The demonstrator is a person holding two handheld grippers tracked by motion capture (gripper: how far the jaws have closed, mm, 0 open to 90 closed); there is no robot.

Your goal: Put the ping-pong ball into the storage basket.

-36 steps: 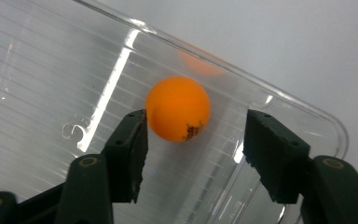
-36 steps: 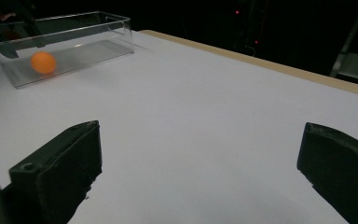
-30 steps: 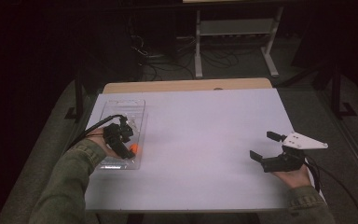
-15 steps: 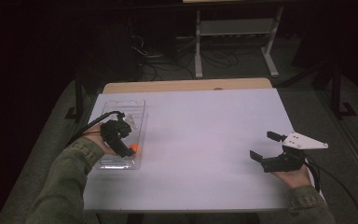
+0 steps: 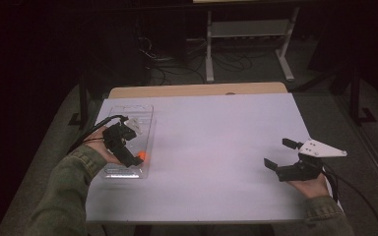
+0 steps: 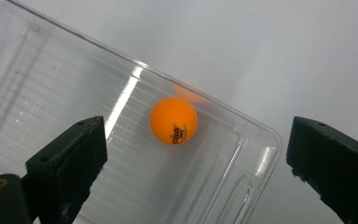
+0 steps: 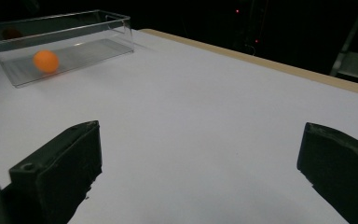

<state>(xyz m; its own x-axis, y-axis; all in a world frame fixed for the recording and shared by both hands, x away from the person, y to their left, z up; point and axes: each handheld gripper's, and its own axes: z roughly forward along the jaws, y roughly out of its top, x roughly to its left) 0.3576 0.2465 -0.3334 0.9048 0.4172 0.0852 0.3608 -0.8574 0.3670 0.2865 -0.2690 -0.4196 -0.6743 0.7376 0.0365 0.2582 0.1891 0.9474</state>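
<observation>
The jaws of the left gripper have just been opening and now stand wide apart, with nothing pressed between them; the orange ball is seen beyond them, free of both pads, lying on the ribbed floor of the clear plastic box close to one long wall. A release is judged to have been made, so the placing of the ball in the box appears done, and a withdrawal of the gripper would be the likely next step. In the high view the left gripper is held over the box, and much of the ball is covered by it. The right gripper is held with its jaws apart and empty, well apart from the box, above the white table. Whether the ball has settled or is rolling cannot be told; in the right gripper view it appears slightly blurred through the box wall. The printed mark on the ball is too small to be read.
</observation>
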